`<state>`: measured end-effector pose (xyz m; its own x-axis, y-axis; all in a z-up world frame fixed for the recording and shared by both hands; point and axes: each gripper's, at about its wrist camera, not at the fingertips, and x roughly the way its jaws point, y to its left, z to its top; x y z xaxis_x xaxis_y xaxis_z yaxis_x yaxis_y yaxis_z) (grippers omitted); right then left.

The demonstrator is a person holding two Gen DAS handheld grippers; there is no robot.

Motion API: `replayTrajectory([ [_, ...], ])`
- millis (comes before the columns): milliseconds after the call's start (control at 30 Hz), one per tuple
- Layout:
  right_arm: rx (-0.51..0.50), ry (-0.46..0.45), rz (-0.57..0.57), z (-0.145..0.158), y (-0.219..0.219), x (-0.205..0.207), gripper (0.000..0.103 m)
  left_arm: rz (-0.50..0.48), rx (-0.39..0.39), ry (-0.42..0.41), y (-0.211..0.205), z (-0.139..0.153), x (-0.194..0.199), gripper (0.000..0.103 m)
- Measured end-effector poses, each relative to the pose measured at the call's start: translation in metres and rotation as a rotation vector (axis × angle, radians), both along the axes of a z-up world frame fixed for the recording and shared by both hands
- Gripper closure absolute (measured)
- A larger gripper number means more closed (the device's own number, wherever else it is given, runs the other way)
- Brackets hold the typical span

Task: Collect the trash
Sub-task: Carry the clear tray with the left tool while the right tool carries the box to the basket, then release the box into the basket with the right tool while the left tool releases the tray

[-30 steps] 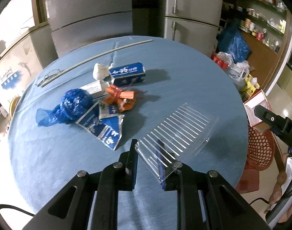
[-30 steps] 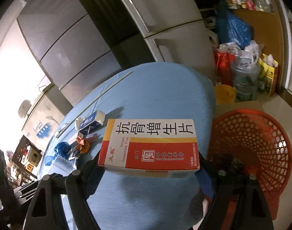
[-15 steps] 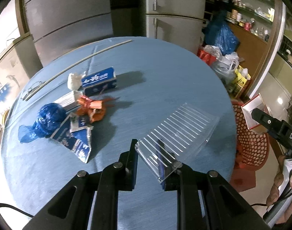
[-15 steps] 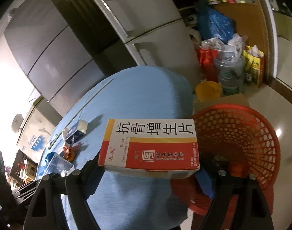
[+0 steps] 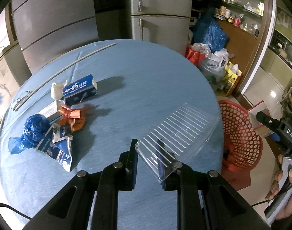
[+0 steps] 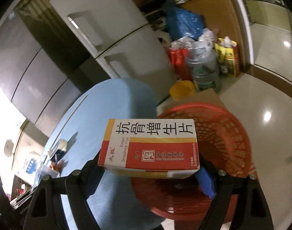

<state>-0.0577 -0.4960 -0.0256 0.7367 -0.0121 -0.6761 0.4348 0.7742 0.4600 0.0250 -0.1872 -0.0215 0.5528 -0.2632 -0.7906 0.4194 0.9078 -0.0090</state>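
My left gripper (image 5: 152,165) is shut on the near edge of a clear ribbed plastic tray (image 5: 181,130), held tilted above the blue round table (image 5: 146,72). Its far end reaches toward the red mesh basket (image 5: 240,134) on the floor past the table's right edge. My right gripper (image 6: 148,172) is shut on a red, white and yellow medicine box (image 6: 149,147), held flat over the near rim of the red basket (image 6: 222,143). On the table's left lie a blue box (image 5: 79,90), an orange wrapper (image 5: 73,117), a blue plastic bag (image 5: 34,128) and a torn blue packet (image 5: 57,149).
A thin rod (image 5: 65,69) lies across the table's far left. Grey fridges (image 5: 161,13) stand behind the table. Bags and a water jug (image 6: 203,67) crowd the floor by a yellow tub (image 6: 182,90). A person's hand (image 5: 284,176) holds the right gripper's handle.
Both grippers have moved right. The red basket has come fully into the left wrist view. In the right wrist view the box now hangs over the basket's rim rather than the table.
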Motion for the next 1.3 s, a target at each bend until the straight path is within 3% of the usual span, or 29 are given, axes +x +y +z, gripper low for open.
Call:
replayTrajectory([
  [733, 0.001, 0.052, -0.098, -0.015, -0.049, -0.007, 0.017, -0.147, 0.005, -0.005, -0.065, 0.009, -0.006, 0.084],
  [1000, 0.023, 0.175, -0.057, -0.037, -0.055, 0.011, 0.013, -0.208, -0.004, 0.004, -0.094, 0.012, -0.006, 0.084],
  [1067, 0.022, 0.168, -0.069, -0.038, -0.057, 0.011, 0.007, -0.22, -0.005, 0.005, -0.101, 0.013, -0.007, 0.084],
  [1300, 0.027, 0.119, -0.146, -0.035, -0.072, -0.004, 0.006, -0.27, -0.015, 0.037, -0.125, 0.009, -0.004, 0.083],
])
